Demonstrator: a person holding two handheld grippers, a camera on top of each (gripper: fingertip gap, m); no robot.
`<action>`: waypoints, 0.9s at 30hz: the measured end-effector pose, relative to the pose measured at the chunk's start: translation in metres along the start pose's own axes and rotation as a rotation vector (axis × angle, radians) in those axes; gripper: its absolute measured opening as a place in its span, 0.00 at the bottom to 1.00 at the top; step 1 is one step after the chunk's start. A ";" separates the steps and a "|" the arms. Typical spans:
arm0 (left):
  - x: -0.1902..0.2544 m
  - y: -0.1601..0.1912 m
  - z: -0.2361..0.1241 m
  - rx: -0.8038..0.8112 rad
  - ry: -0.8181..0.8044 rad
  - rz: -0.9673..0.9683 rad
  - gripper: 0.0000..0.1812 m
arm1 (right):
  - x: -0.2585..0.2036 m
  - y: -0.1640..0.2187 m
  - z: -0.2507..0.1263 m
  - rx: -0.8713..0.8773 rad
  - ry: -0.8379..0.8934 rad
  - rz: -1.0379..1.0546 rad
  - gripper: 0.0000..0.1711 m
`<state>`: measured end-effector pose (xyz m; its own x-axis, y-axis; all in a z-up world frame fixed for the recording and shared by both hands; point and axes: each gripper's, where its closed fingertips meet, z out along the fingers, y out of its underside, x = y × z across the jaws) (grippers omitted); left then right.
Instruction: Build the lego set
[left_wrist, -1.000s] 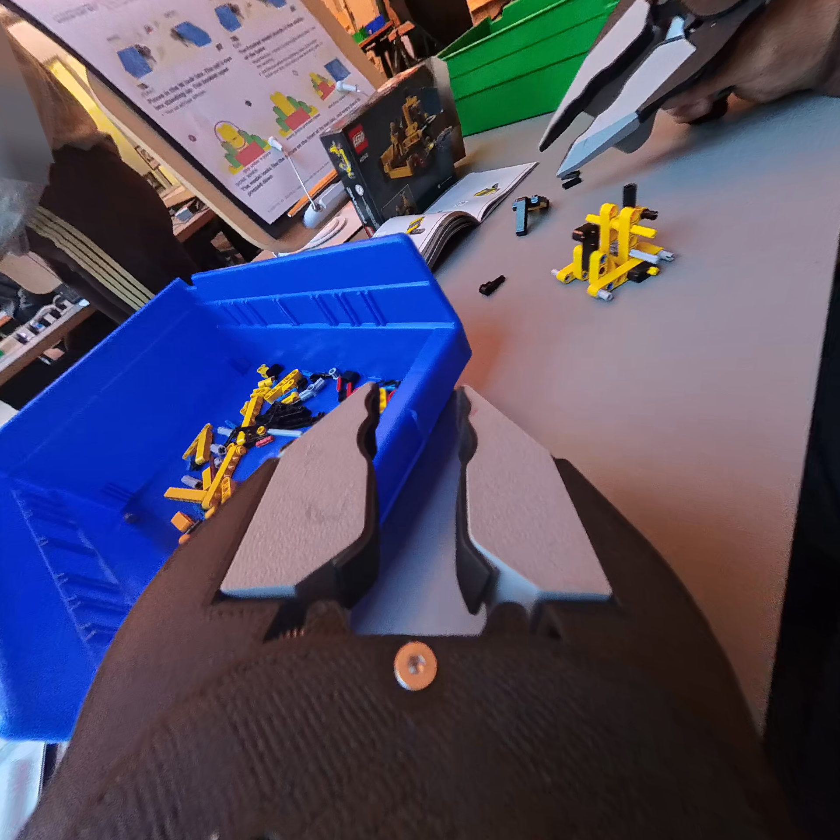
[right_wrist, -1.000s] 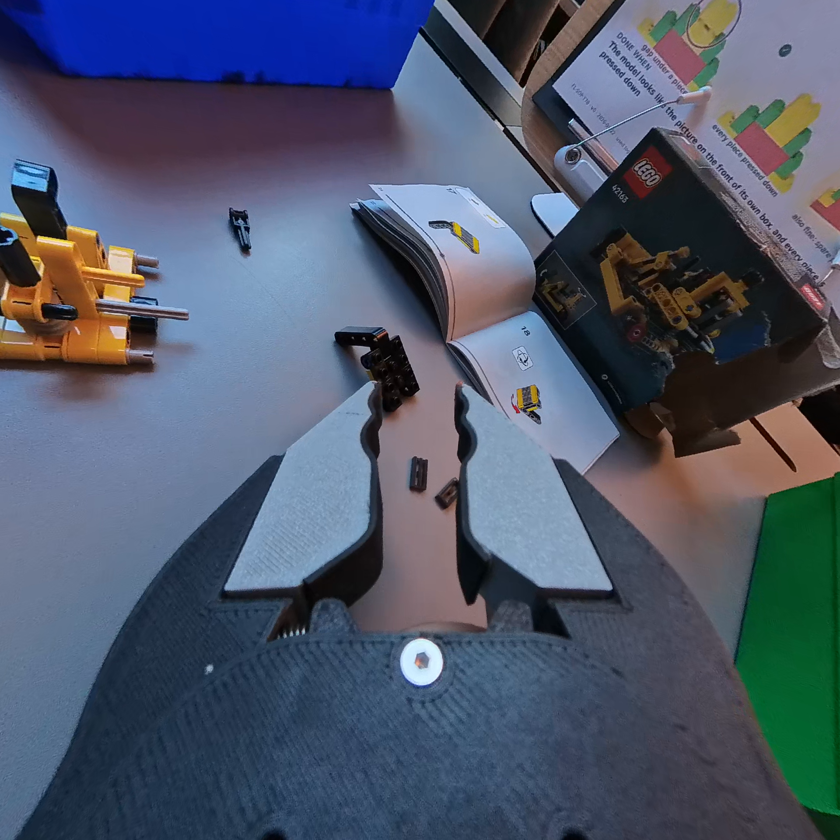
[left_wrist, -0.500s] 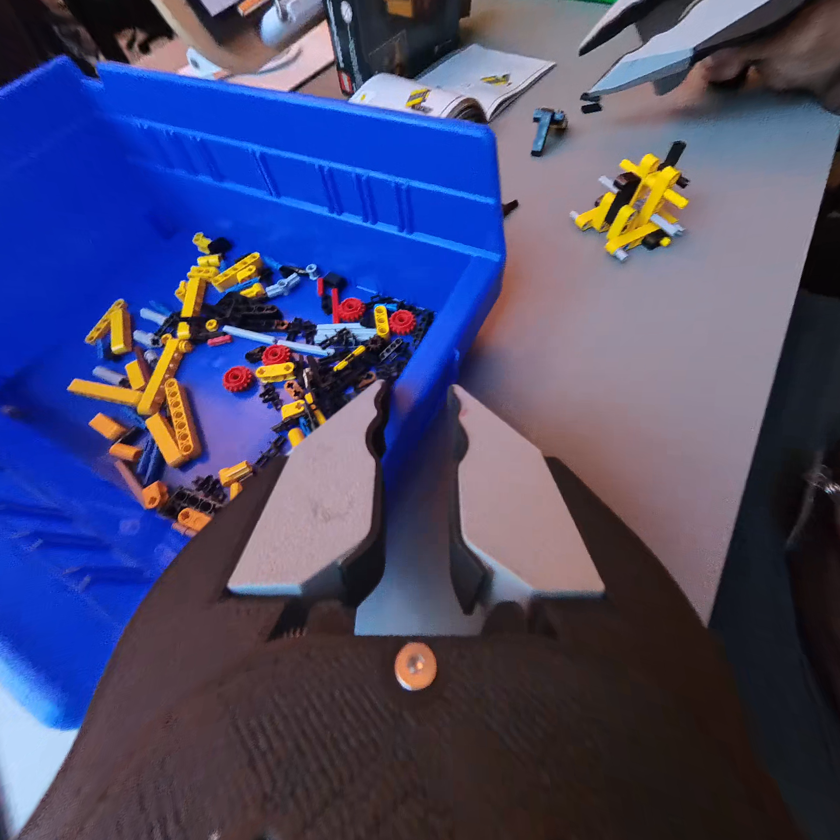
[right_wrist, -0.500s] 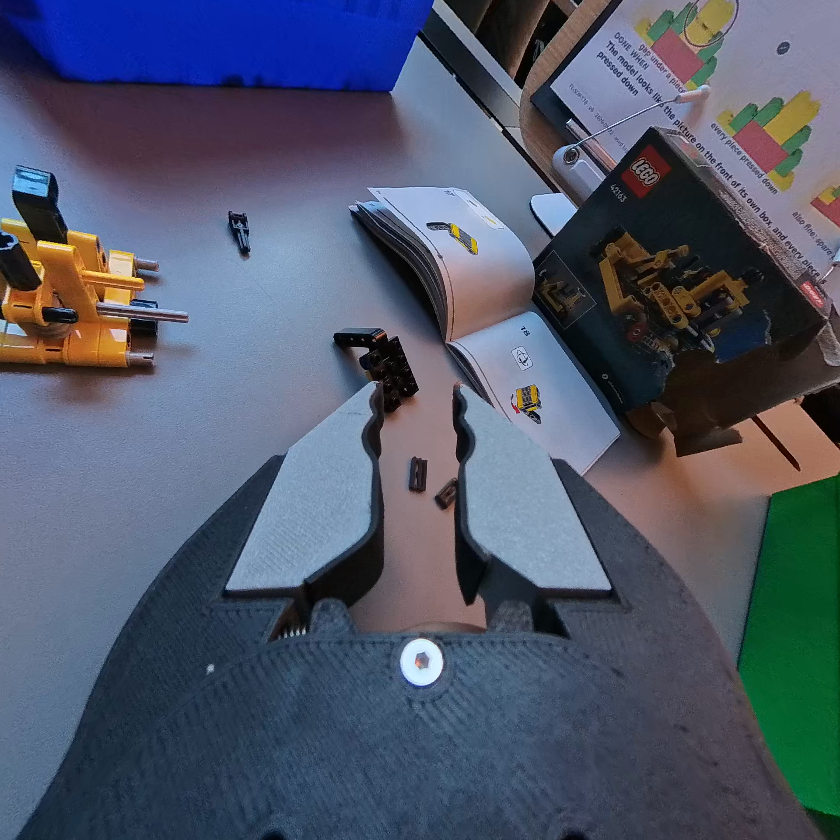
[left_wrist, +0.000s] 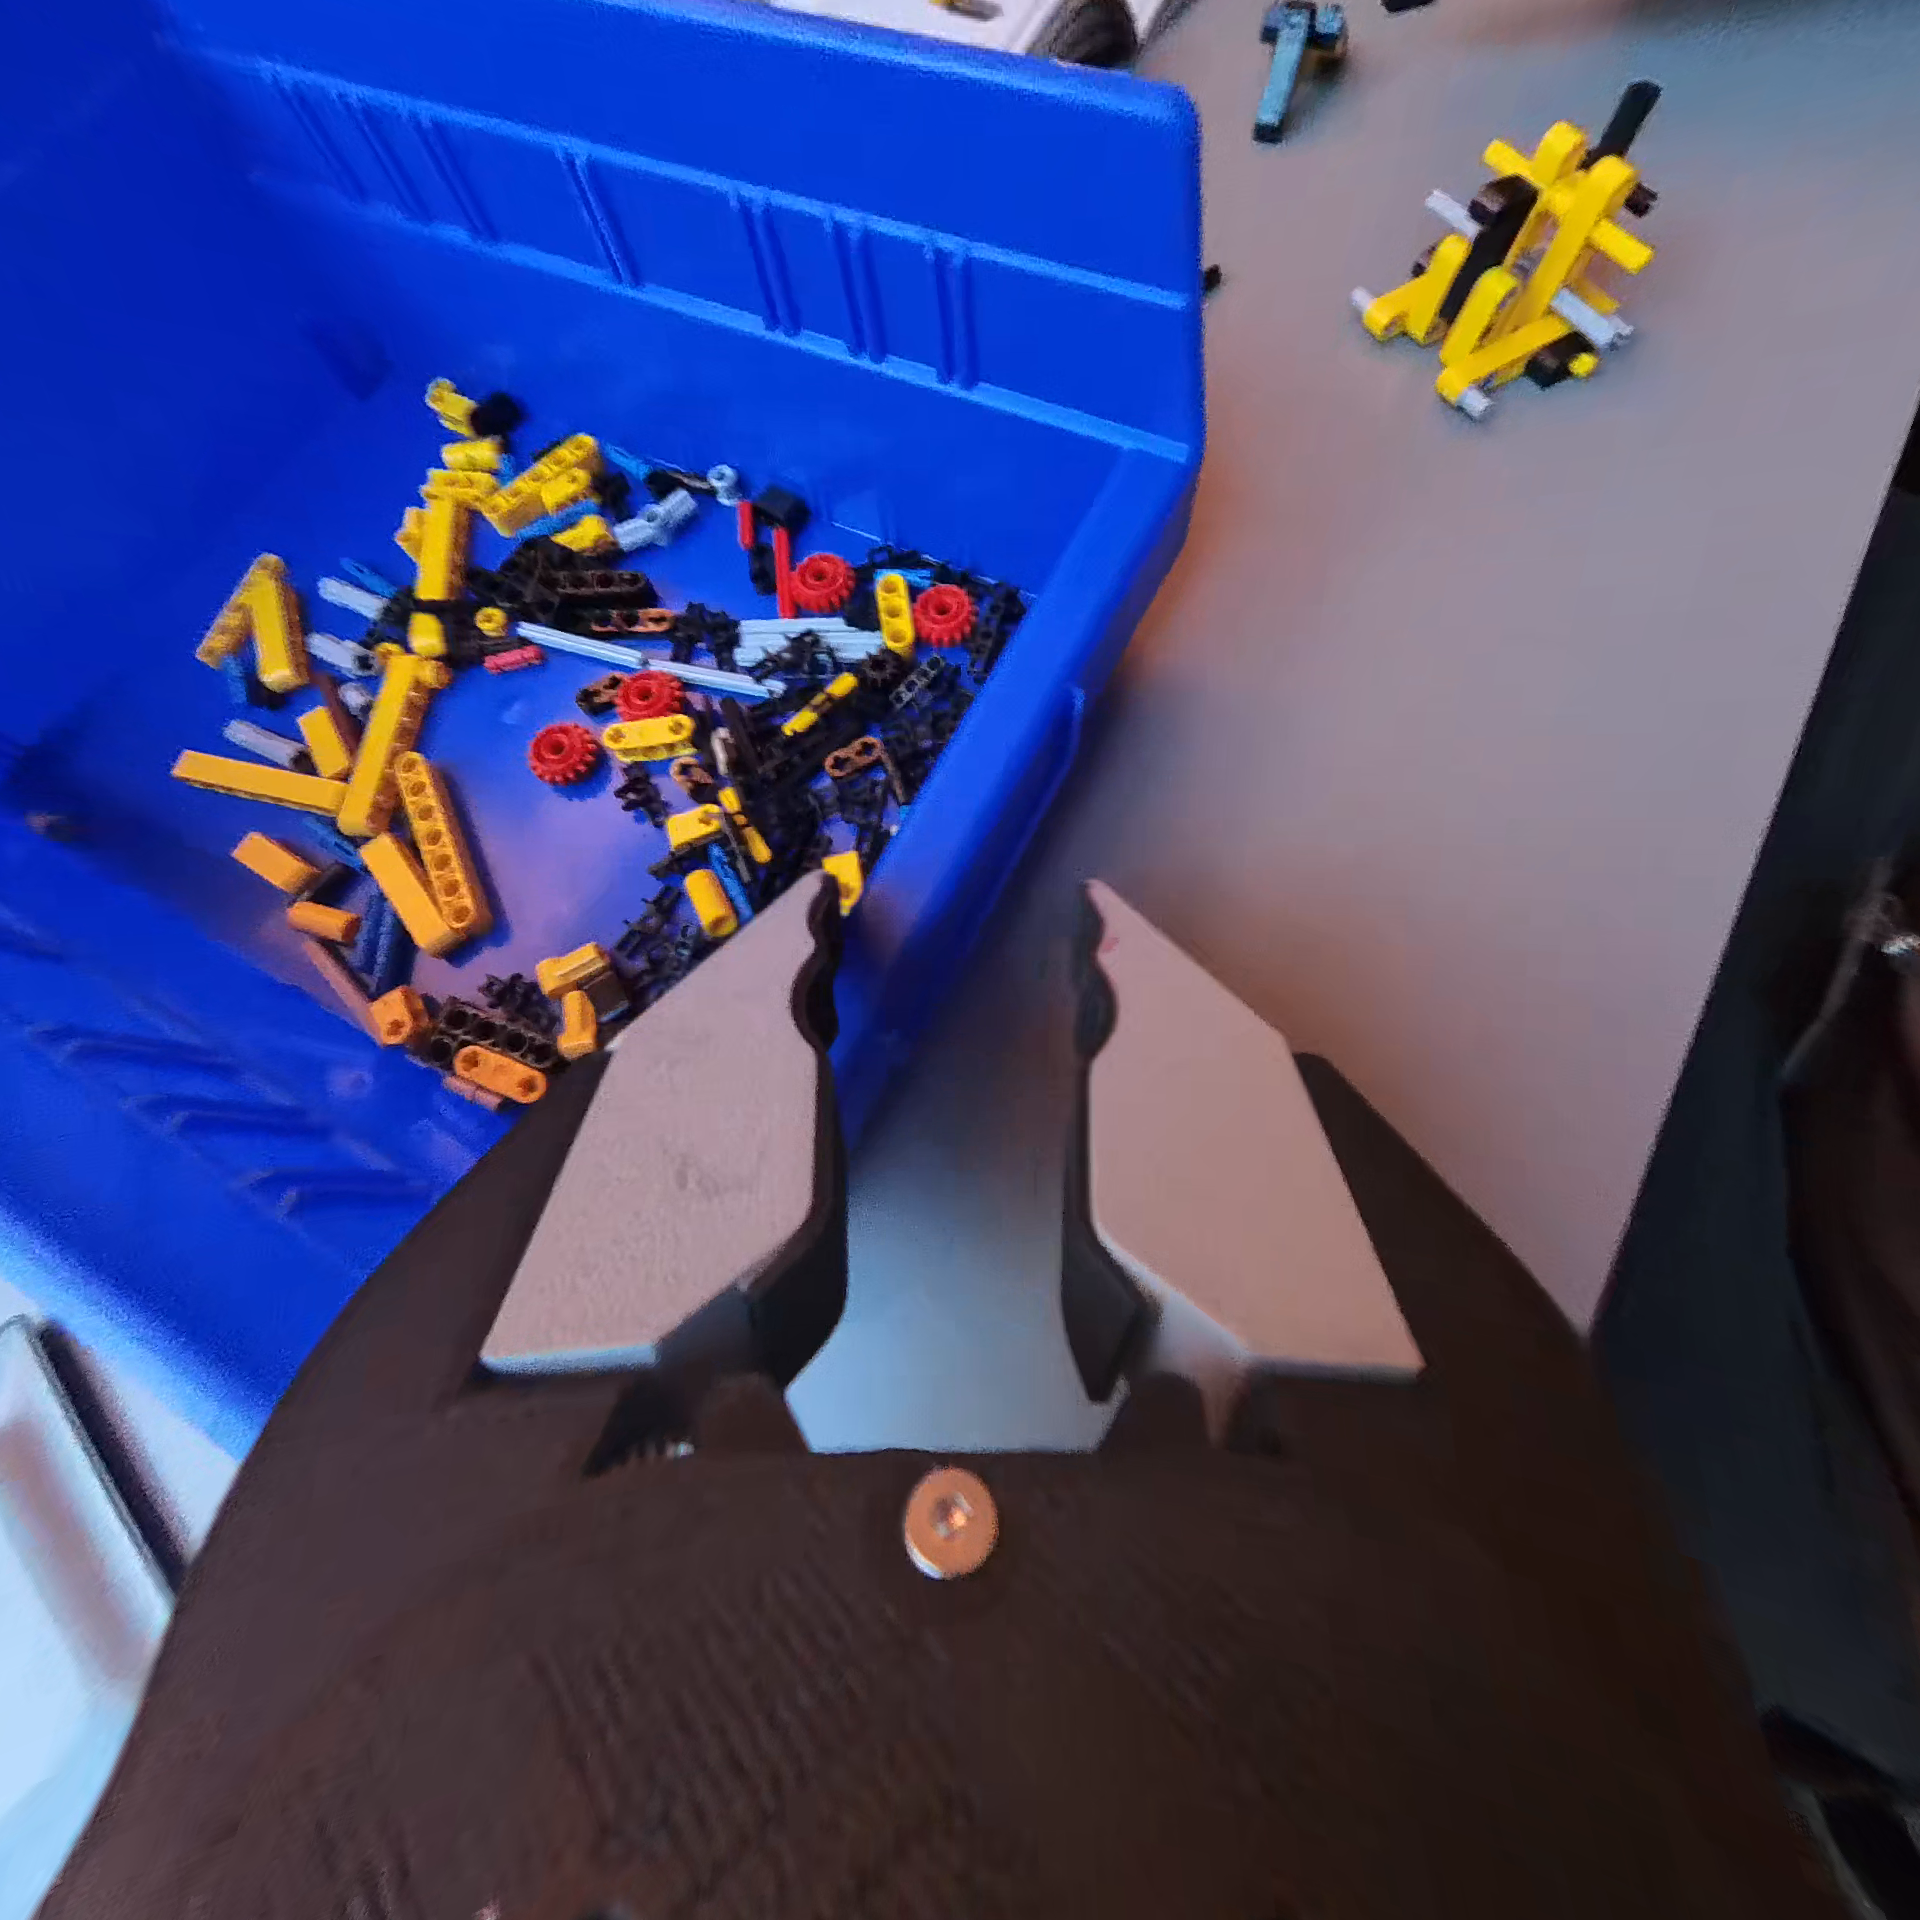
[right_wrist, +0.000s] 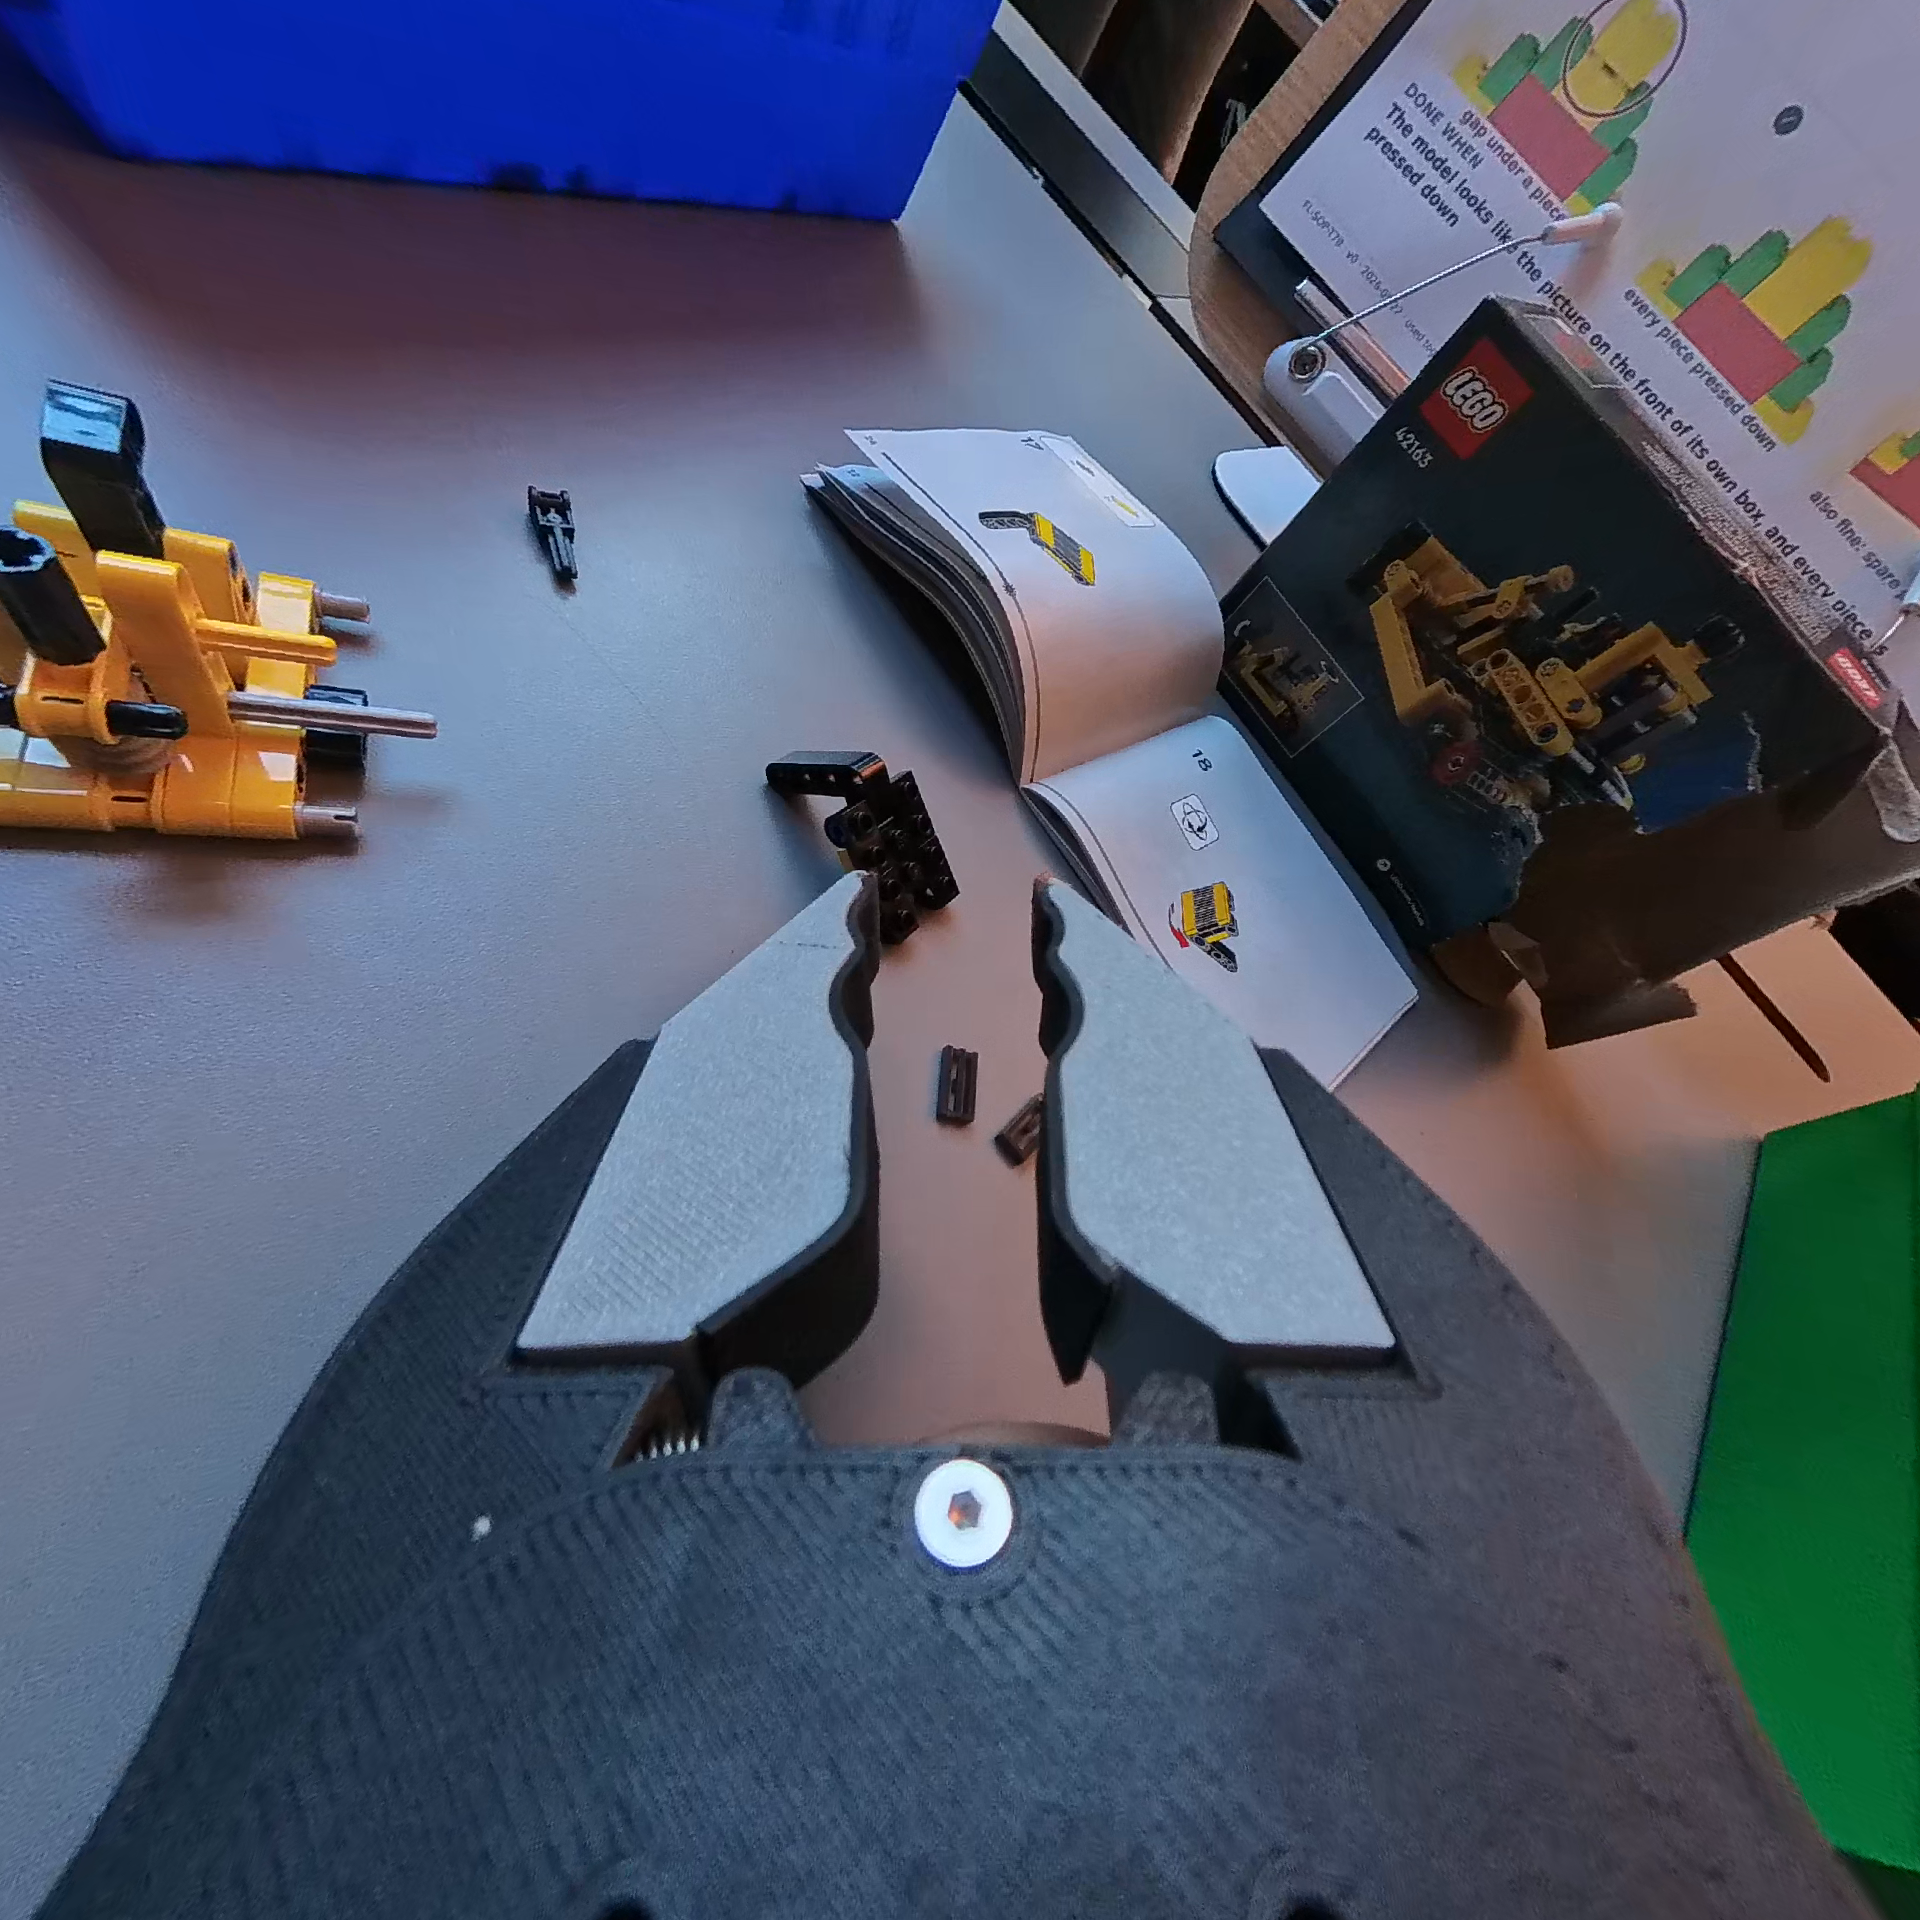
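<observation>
A blue bin (left_wrist: 1091, 343) holds several loose yellow, black and red lego pieces (left_wrist: 644, 717). My left gripper (left_wrist: 951, 909) is open and empty, above the bin's near right wall. The partly built yellow model (left_wrist: 1507, 270) stands on the grey table, also in the right wrist view (right_wrist: 177, 686). My right gripper (right_wrist: 951, 894) is open and empty, low over the table. Two small black pieces (right_wrist: 956, 1086) lie between its fingers. A black piece assembly (right_wrist: 894, 831) lies just past its tips. A black pin (right_wrist: 556, 530) lies farther off.
An open instruction booklet (right_wrist: 1081, 665) lies right of the black pieces, with the lego box (right_wrist: 1538, 644) behind it. A green bin (right_wrist: 1808, 1455) is at the right edge. A printed sheet on a stand (right_wrist: 1662, 156) is behind the box. The table edge (left_wrist: 1766, 831) runs along the right. There is about 35 cm between the tips of the two grippers. The black pin (right_wrist: 556, 530) lies around 12 cm away from my right fingertips.
My left gripper has tilted down and moved over the bin, so its pieces fill more of the view, and its jaws have opened wider. My right gripper has barely moved.
</observation>
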<state>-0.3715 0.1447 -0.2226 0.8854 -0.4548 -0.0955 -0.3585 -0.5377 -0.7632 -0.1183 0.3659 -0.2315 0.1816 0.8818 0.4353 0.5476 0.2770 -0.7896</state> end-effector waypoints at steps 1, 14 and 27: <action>0.002 0.000 0.000 -0.004 0.007 -0.006 0.26 | 0.000 0.000 0.000 0.000 0.001 -0.002 0.15; 0.001 -0.001 0.006 -0.049 -0.033 -0.002 0.25 | 0.000 0.000 0.001 -0.005 0.003 -0.009 0.15; -0.006 -0.010 0.012 -0.077 -0.060 -0.007 0.45 | -0.001 -0.001 0.000 0.006 0.004 -0.013 0.14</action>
<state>-0.3697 0.1618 -0.2219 0.9031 -0.4092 -0.1304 -0.3723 -0.5946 -0.7126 -0.1186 0.3650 -0.2308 0.1773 0.8766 0.4474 0.5449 0.2911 -0.7863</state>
